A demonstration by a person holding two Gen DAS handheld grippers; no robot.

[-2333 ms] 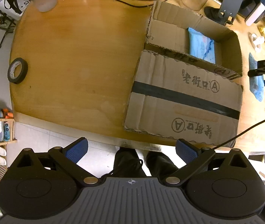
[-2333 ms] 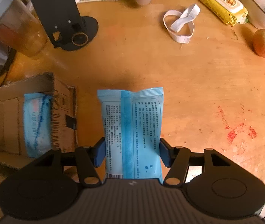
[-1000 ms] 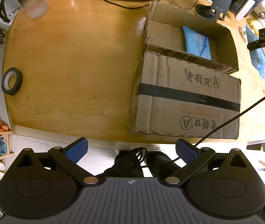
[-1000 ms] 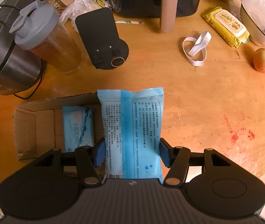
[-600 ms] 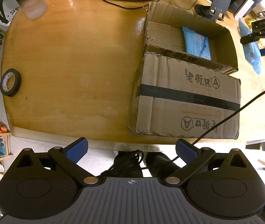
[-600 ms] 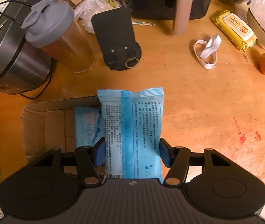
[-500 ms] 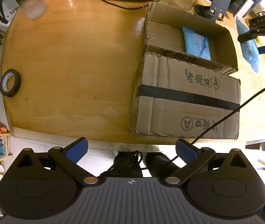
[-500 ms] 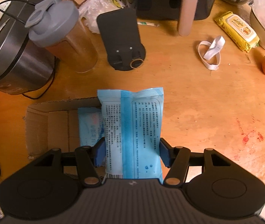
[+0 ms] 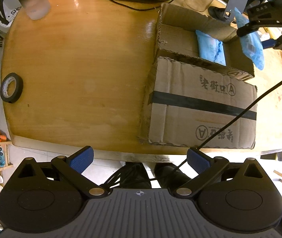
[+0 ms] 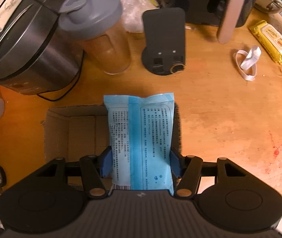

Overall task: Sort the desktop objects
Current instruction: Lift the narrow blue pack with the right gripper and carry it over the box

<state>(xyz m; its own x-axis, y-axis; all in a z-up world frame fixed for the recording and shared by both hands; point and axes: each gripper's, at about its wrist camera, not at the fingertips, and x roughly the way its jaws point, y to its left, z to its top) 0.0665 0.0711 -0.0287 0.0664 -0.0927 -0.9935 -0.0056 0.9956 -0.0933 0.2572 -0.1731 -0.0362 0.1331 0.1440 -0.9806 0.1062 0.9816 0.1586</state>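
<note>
**Second pack over the box, drop pending**

We judge the step in hand to be the carry-and-place: our right gripper holds a blue pack above the open box, with its jaws closed on the pack's lower sides and the pack standing out forward between them. From the right wrist view the pack covers the box's right end. The left wrist view shows the same pack hanging at the box's far right corner, partly over the rim. One pack already lies inside, against the right side.

Next move, as we read it: shift a little further over the opening, lower, then open the jaws so the pack lands beside or on the first. The near flap lies folded out toward us and does not block the way.

Our left gripper hangs off the near table edge, jaws wide, holding nothing, well apart from the box. A tape roll sits at the table's left edge, not yet sorted.
</note>
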